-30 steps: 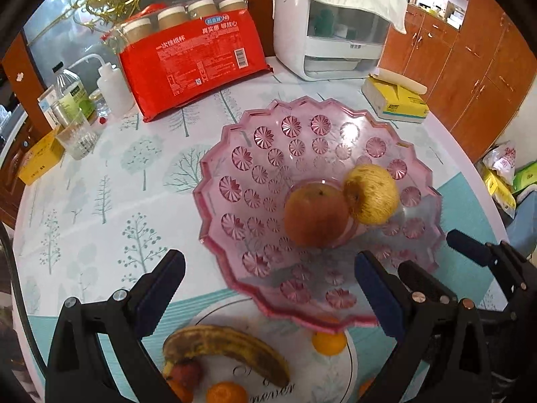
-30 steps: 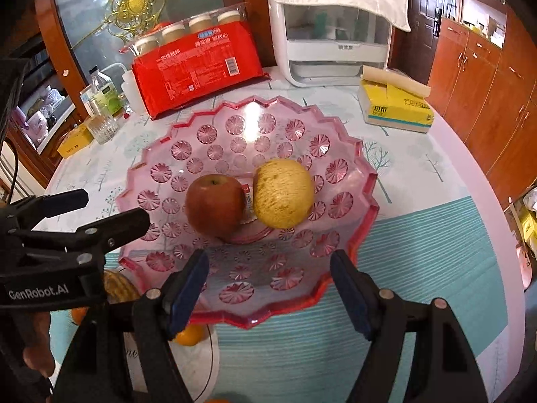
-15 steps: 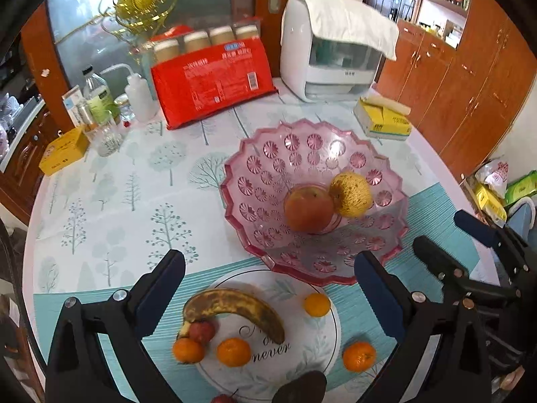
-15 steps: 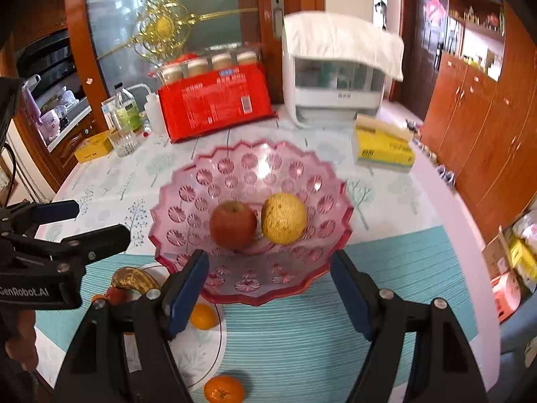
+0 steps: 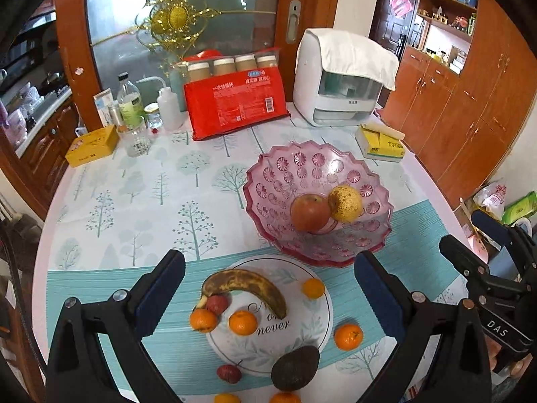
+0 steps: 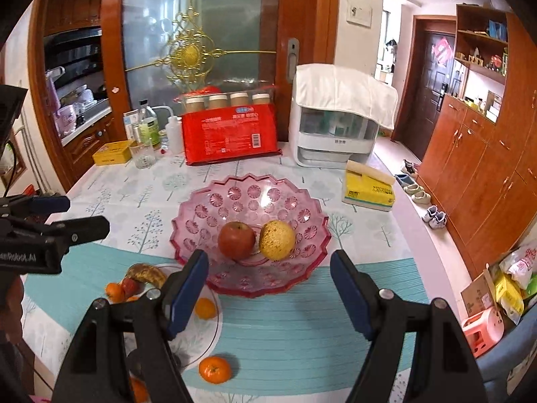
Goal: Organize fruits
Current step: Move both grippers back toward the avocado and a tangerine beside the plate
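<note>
Two fruits, a red apple (image 5: 310, 212) and a yellow pear (image 5: 345, 202), sit touching in the middle of a pink glass bowl (image 5: 285, 174) on the tree-patterned surface (image 5: 141, 194). Just in front of the bowl, a round white plate (image 5: 312, 322) carries a browned banana (image 5: 245, 287), tangerines and a small red fruit, while another tangerine (image 5: 348, 336) lies just off its rim and a dark avocado (image 5: 295, 367) overlaps its near edge. Both tools hang above the fruit with nothing between their blue pads: the left gripper (image 5: 268, 290) is released and spread wide, and the right gripper (image 6: 268, 290) is likewise parted and empty. A red cup pack (image 6: 231, 132) and a yellow tissue box (image 6: 367, 191) stand behind the bowl.
</note>
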The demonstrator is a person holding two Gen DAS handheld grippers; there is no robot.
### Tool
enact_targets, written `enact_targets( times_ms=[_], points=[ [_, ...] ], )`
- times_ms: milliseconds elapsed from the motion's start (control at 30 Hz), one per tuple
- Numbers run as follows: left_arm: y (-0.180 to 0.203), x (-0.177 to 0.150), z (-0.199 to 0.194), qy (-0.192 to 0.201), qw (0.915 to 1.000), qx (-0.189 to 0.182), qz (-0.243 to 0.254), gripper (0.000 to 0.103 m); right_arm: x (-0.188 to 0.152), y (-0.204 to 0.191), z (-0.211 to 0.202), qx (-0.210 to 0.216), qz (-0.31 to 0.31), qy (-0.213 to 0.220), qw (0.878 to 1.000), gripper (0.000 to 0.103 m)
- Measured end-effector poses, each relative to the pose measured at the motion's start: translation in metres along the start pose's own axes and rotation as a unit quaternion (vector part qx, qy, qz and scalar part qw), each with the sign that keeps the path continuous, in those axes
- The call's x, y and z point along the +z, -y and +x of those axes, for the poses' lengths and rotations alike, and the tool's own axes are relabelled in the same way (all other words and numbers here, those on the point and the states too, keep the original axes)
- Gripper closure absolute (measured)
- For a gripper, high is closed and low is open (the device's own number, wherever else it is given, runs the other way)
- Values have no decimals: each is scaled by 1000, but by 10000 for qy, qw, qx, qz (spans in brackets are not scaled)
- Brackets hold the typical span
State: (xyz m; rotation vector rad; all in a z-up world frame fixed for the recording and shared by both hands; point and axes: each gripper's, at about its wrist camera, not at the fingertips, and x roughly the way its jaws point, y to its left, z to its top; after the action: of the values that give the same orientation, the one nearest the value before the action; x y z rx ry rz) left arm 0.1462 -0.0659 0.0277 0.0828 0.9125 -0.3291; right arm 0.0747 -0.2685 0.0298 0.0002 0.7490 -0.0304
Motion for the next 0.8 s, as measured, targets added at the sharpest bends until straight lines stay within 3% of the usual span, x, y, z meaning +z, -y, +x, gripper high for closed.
enact_targets(
  times_ms=[267,500,700,800],
  points=[
    [3,-40,-28,84,9996,204,156,3,-28,-4,-10,280,-128,-327,9990,27],
    [-7,-77,-32,-180,9995,275,27,3,-61,-17,1,383,-205,-761,9962,27],
    [-6,-104,-24,-395,9982,432,160,3,-88,-33,8,542,-239,-966,9936,28],
    [0,-117,-13,-605,9972,311,296,3,-99,-37,12,579,-229,-1010,9929,28]
  ],
)
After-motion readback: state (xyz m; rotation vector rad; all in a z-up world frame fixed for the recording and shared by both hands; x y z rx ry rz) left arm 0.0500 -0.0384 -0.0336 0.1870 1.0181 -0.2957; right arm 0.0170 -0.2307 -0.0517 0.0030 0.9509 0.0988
